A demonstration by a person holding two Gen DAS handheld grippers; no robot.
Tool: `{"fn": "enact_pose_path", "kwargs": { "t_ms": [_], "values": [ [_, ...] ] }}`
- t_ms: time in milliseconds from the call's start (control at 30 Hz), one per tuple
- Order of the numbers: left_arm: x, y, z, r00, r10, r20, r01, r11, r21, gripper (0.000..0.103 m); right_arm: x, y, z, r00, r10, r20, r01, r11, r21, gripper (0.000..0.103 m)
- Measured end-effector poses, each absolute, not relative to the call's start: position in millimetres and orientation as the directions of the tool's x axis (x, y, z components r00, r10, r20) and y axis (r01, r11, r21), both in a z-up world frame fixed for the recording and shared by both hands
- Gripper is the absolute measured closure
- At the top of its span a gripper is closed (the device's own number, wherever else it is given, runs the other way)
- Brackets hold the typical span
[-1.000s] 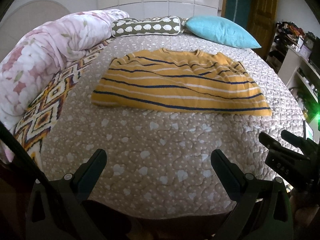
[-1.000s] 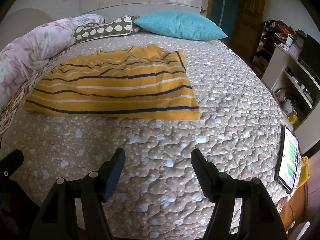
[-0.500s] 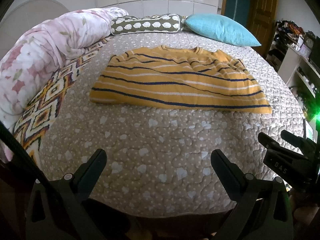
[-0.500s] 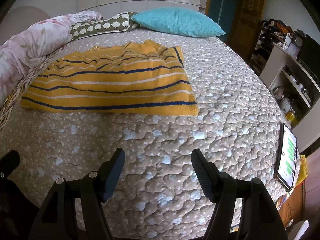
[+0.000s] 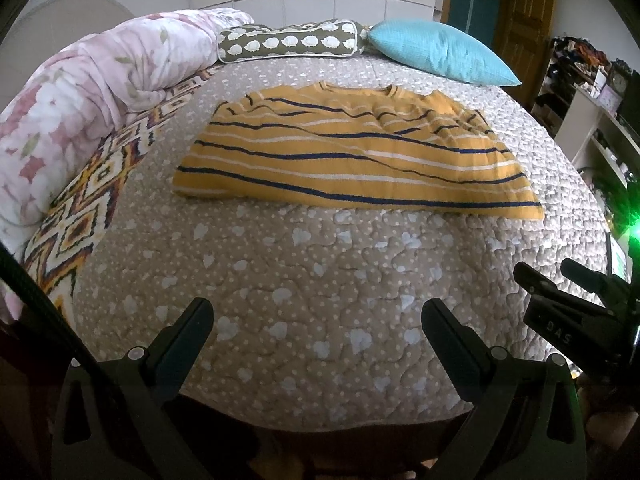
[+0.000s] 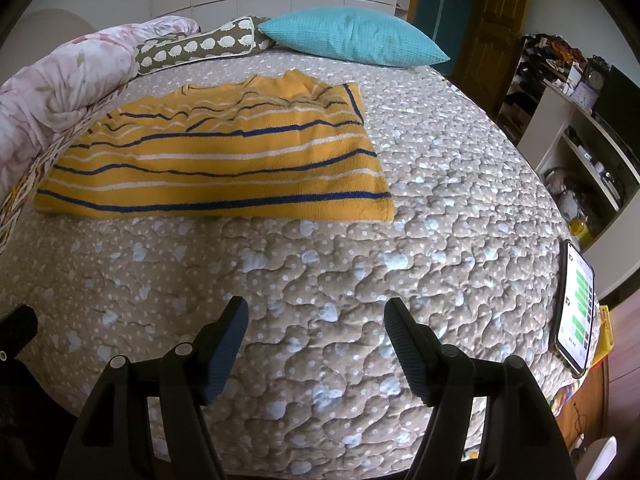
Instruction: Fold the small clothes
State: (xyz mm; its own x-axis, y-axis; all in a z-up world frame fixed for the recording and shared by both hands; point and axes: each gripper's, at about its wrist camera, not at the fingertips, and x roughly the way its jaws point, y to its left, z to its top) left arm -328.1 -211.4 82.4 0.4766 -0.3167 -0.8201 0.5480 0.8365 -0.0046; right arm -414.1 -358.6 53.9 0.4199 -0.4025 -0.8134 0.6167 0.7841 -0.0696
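Observation:
A yellow sweater (image 5: 352, 152) with navy and white stripes lies flat on the bed, sleeves folded in, hem nearest me. It also shows in the right wrist view (image 6: 216, 160). My left gripper (image 5: 316, 320) is open and empty above the quilt near the bed's front edge, well short of the hem. My right gripper (image 6: 316, 320) is open and empty, also short of the hem. The right gripper also shows at the right edge of the left wrist view (image 5: 560, 284).
The bed has a beige quilt (image 5: 320, 272). A floral duvet (image 5: 80, 92) lies along the left, a patterned bolster (image 5: 288, 42) and a teal pillow (image 5: 440, 52) at the head. A phone (image 6: 576, 308) lies at the bed's right edge. Shelves (image 6: 580, 128) stand at right.
Both grippers have risen and drawn back a little from the bed; the sweater sits farther up in both views. Jaws stay open. The sweater has not moved.

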Motion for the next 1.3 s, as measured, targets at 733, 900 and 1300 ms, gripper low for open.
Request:
{"fn": "enact_pose_path", "kwargs": {
  "t_ms": [733,900,1300],
  "values": [
    [-327.8,-211.8,77.2,0.449,-0.324,-0.833,0.554,0.832,-0.025,0.0,-413.3,-357.0,51.0,0.394,-0.429,-0.813,0.621,0.776,-0.109,0.027],
    [-328.2,-212.5,76.2,0.447,-0.323,-0.834,0.555,0.832,-0.025,0.0,-413.2,-355.9,50.5,0.389,-0.434,-0.812,0.621,0.775,-0.117,0.027],
    [-329.8,-214.3,74.5,0.436,-0.329,-0.838,0.557,0.83,-0.036,0.0,-414.6,-356.7,49.6,0.379,-0.444,-0.812,0.627,0.768,-0.127,0.025]
  ]
}}
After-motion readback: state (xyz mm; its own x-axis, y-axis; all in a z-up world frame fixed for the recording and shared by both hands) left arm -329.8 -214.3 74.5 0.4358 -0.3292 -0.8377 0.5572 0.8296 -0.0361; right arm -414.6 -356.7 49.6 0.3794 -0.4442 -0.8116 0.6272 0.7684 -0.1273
